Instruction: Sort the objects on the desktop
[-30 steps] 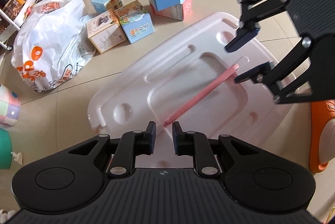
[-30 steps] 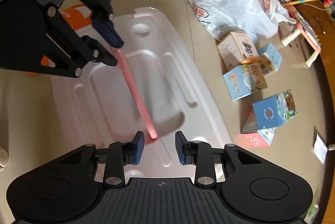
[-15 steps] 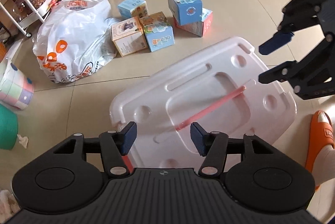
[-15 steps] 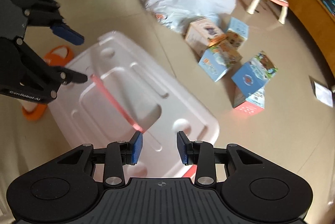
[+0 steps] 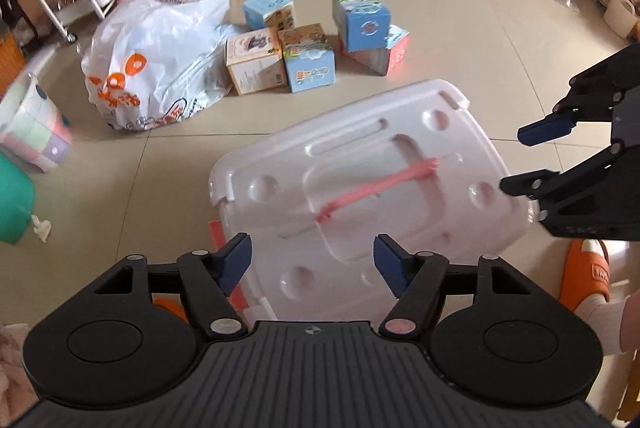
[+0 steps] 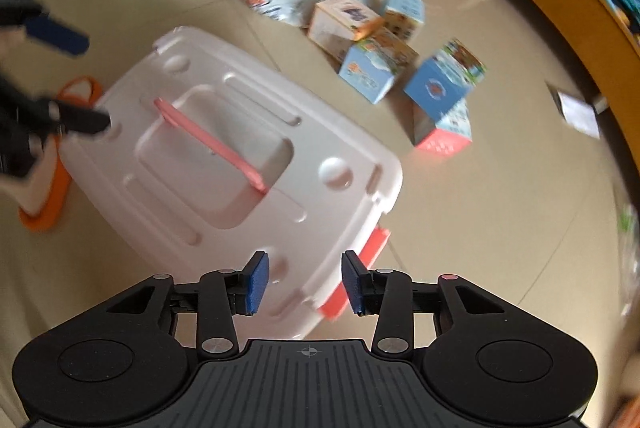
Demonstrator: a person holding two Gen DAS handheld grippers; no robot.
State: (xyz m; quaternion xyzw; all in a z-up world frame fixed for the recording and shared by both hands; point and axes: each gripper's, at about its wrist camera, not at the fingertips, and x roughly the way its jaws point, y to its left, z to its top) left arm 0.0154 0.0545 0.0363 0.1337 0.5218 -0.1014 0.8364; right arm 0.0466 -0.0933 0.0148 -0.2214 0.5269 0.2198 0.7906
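Floor: pale tiles carry everything here; there is no counter in sight.
White bin: a big plastic storage bin with its lid on sits between the two claws, coral latches showing at its lower edges.
Pink handle: the lid's slim pink handle lies flat across the central recess, with no claw touching it.
Plastic bag: a full white shopping bag slumps on the floor beyond the bin.
Cartons: a cluster of small printed boxes stands just beside the bag, well apart from both claws; I take these to be the things awaiting sorting.
Slipper: an orange slipper rests near the bin's right side.
Risk: the lid looks shut, so I judge any carton brought over would have nowhere to go; a one-sided pull on that thin handle could tip or slide the light bin.
Risk, view: the right wrist view is smeared, so lining up on a carton from it looks unreliable.
Left claw: the left claw is spread wide, holding nothing, above the bin's near edge.
Right claw: the right claw is parted, empty, and touches nothing.
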